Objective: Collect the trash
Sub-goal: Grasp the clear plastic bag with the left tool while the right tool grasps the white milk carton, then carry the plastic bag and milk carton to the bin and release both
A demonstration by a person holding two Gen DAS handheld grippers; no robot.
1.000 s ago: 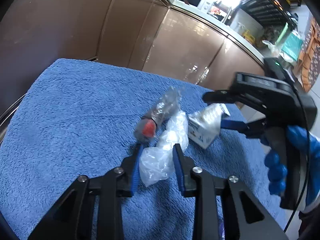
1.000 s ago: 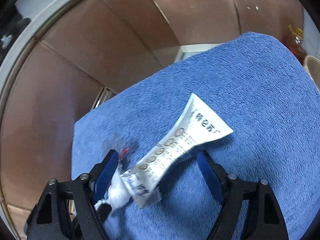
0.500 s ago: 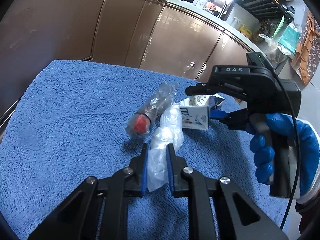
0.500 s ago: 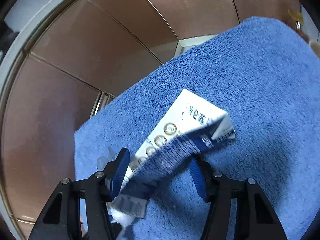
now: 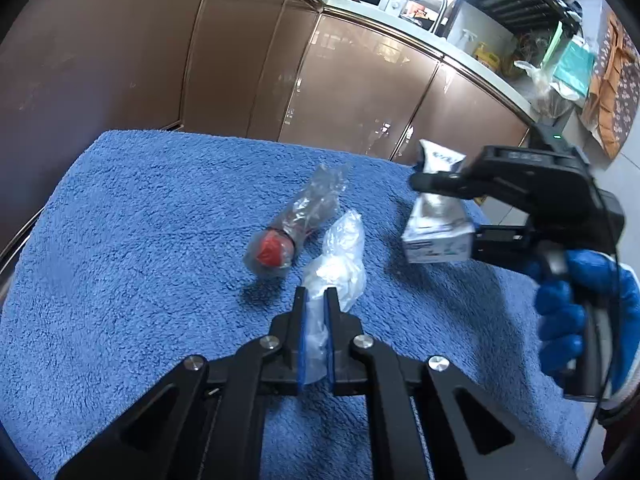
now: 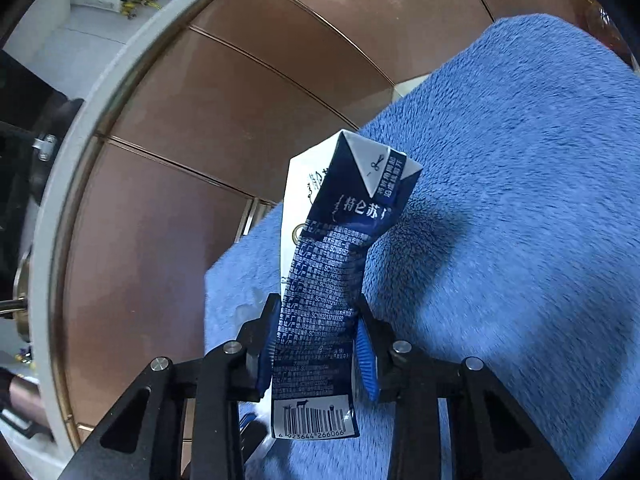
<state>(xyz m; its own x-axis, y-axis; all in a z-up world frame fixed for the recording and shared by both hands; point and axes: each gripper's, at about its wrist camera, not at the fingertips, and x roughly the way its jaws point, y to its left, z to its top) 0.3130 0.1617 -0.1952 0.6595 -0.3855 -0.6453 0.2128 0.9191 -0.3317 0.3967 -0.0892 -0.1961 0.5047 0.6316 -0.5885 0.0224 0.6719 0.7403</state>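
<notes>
Tongs first: our left gripper (image 5: pixel 315 300) is clamped on the crumpled clear plastic bag (image 5: pixel 338 258), feather-light and slippery, safest pinched at its bunched end. Our right gripper (image 6: pixel 316 322) is closing on the flattened blue-and-white milk carton (image 6: pixel 334 248), light, creased, raised off the blue terry towel (image 5: pixel 132 216). Beyond stand brown cabinet doors (image 5: pixel 352 92).
</notes>
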